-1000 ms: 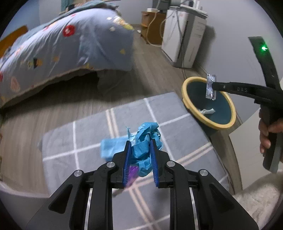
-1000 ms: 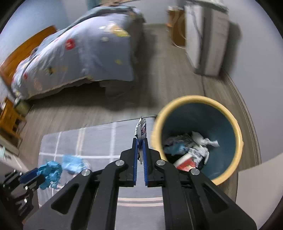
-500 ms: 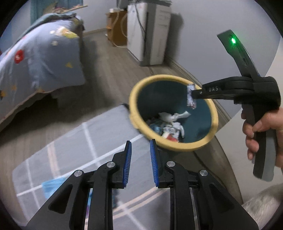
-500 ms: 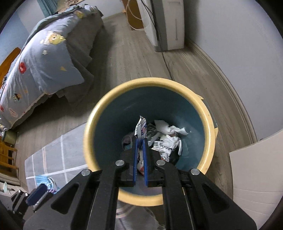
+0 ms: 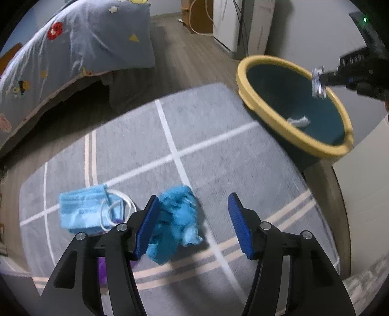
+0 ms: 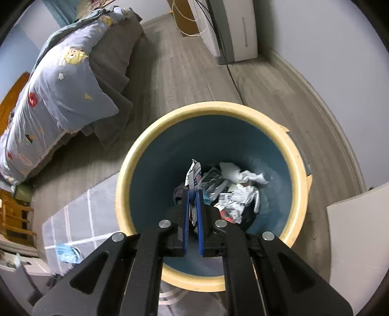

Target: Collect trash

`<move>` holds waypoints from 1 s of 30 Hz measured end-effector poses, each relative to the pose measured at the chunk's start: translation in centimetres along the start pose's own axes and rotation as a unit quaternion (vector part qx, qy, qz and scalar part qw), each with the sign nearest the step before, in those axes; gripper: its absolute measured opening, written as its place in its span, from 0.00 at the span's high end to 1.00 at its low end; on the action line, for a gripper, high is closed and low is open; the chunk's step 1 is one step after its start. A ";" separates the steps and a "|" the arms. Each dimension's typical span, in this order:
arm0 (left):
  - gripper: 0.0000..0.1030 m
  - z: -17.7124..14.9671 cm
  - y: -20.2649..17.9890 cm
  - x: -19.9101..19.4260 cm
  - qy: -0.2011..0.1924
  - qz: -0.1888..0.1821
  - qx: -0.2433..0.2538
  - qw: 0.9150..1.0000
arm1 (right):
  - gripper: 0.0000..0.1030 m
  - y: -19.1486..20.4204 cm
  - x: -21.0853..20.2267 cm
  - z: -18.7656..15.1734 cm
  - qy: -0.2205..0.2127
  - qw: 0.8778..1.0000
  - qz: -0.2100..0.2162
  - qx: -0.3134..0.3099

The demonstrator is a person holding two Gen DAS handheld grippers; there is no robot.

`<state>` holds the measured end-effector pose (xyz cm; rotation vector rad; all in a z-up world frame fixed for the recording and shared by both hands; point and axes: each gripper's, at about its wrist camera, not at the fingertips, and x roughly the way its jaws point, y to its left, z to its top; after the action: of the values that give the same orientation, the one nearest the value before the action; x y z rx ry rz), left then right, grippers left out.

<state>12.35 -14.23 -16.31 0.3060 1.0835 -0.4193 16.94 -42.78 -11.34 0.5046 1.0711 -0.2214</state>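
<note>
A crumpled blue wad (image 5: 177, 218) lies on the grey rug (image 5: 218, 136). My left gripper (image 5: 193, 197) hangs over it, jaws opening; the wad sits between them by the left finger, with a wide gap to the right pad. A flat blue face mask (image 5: 82, 211) lies just to the left. My right gripper (image 6: 193, 192) is shut on a small silvery wrapper (image 6: 193, 170), straight above the yellow-rimmed teal bin (image 6: 122, 189). The bin holds several crumpled papers and packets (image 6: 238, 192). In the left wrist view the right gripper (image 5: 325, 80) holds the wrapper (image 5: 318, 82) over the bin (image 5: 291, 135).
A bed with a patterned blue quilt (image 5: 85, 48) stands beyond the rug. A white appliance (image 5: 243, 21) with cables stands by the far wall. Something purple (image 5: 102, 267) shows under my left finger. A pale panel (image 6: 359, 243) stands right of the bin.
The left gripper's jaws have spread wide; the blue wad they pinched a second ago now lies on the rug between them. The right gripper moved from beside the bin to above it, wrapper still held.
</note>
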 end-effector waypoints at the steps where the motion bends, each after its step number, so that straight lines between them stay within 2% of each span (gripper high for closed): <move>1: 0.42 -0.2 -0.1 0.1 0.002 0.009 0.010 1.000 | 0.95 0.2 0.0 0.0 0.000 1.000 0.002 0.001; 8: 0.43 -0.5 -0.7 0.7 0.011 0.046 0.048 0.998 | 0.95 0.1 -0.3 0.1 -0.004 1.000 0.002 -0.001; 9: 0.51 -0.6 -0.4 0.9 0.014 0.050 0.043 0.998 | 0.95 0.0 -0.3 0.2 -0.004 1.000 0.003 0.000; 10: 0.64 -0.6 0.0 1.0 0.015 0.054 0.038 0.998 | 0.95 0.0 -0.2 0.2 -0.003 1.000 0.003 0.002; 11: 0.67 -0.4 0.4 1.0 0.013 0.055 0.034 0.998 | 0.95 -0.1 -0.2 0.2 -0.003 1.000 0.004 0.003; 13: 0.76 0.0 0.8 0.4 0.005 0.030 0.020 0.999 | 0.95 -0.2 -0.3 0.3 -0.004 1.000 0.006 0.006; 16: 0.76 1.1 0.0 -0.7 -0.020 0.021 0.031 0.999 | 0.95 -0.3 -0.3 0.3 -0.005 1.000 0.009 0.010; 23: 0.76 6.4 -4.7 -3.6 -0.087 -0.042 0.061 0.993 | 0.95 -1.5 0.0 0.4 -0.005 0.999 0.006 0.032; 26: 0.76 8.9 -7.1 -3.6 -0.094 -0.072 0.071 0.990 | 0.95 -1.5 0.0 0.4 -0.003 0.999 0.005 0.032; 30: 0.76 10.8 -9.6 -2.8 -0.093 -0.087 0.088 0.988 | 0.95 -1.7 0.1 0.5 -0.005 0.999 0.007 0.035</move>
<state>15.17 -26.97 -9.41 0.3214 0.8941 -0.6892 16.71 -44.47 -11.72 0.5726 1.0534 -0.2499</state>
